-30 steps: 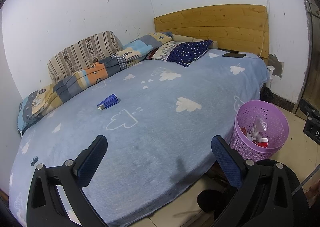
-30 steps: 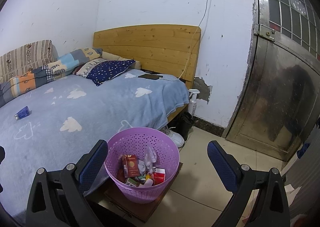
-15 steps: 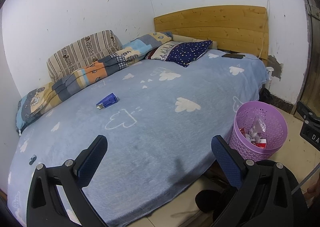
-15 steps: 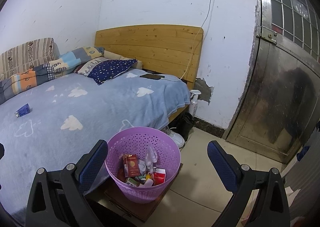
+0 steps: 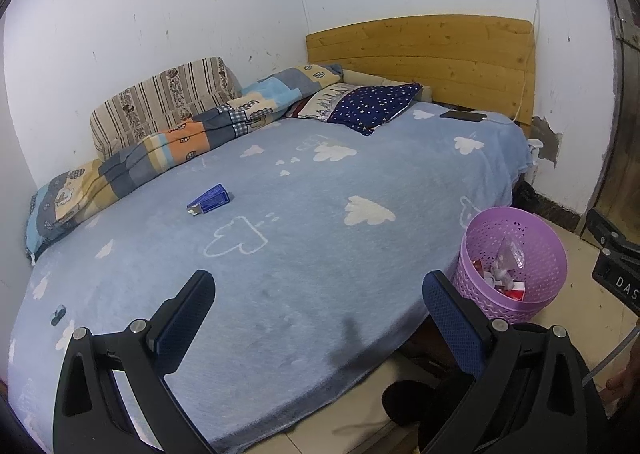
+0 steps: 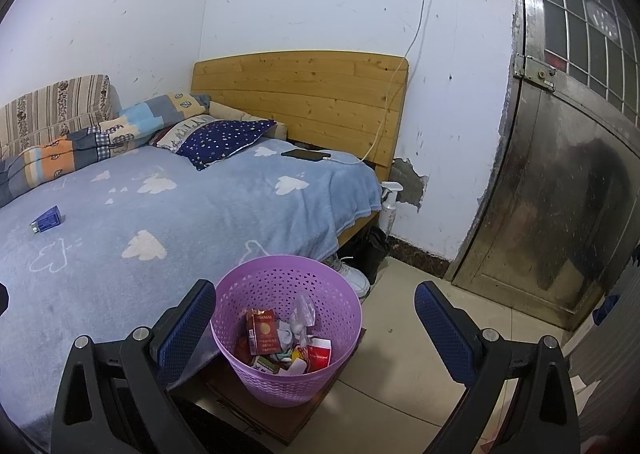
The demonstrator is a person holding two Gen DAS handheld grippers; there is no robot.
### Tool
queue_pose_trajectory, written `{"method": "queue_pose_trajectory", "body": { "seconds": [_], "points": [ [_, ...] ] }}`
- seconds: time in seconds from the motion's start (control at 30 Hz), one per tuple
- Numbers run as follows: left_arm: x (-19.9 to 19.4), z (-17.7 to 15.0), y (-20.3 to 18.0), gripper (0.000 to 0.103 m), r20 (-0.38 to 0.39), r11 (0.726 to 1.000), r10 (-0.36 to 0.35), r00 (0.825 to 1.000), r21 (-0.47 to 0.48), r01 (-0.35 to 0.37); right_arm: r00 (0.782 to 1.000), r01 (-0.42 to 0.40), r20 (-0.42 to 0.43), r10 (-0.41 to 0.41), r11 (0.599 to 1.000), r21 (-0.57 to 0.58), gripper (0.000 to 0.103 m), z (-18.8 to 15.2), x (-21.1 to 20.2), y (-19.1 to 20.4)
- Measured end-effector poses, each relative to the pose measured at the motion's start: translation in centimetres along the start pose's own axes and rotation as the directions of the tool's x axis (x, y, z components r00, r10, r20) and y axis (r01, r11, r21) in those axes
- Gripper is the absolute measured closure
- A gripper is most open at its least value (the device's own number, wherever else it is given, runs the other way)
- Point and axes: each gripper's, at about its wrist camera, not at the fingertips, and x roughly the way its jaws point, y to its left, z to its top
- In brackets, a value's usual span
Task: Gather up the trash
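Beside the cloud-print bed (image 5: 320, 238), only the right view shows the basket's (image 6: 280, 386) cigarette packs (image 6: 262, 330); both the left gripper (image 5: 318, 318) and right gripper (image 6: 316, 318) gape wide, empty.

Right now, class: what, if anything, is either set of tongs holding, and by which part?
Nothing is held. The left tongs and right tongs are both open and empty; the blue box lies untouched on the bed.

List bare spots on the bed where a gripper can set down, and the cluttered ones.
Free: wide blanket stretch between the blue box and purple basket. Crowded: wall side with folded quilt and pillows; phone near headboard.
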Motion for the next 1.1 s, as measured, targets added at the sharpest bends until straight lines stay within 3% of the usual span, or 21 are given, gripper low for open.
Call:
{"method": "queue_pose_trajectory", "body": {
  "seconds": [0.43,0.73,1.1],
  "points": [
    [-0.5,0.1,0.4,0.0,0.024,0.999,-0.018,1.0,-0.046,0.019,1.0,-0.004,0.016,0.004,1.0,-0.015,0.003,0.2,-0.1,0.4],
    [-0.9,0.5,1.1,0.0,0.044,0.997,0.006,0.999,-0.073,-0.003,0.999,-0.017,0.045,0.019,0.999,-0.03,0.003,0.9,-0.8,1.0],
    [-0.9,0.4,3.1,0.0,0.036,0.991,0.037,0.999,-0.13,-0.032,0.992,-0.084,0.085,0.09,0.993,-0.079,0.003,2.8,-1.2,3.9]
  ]
}}
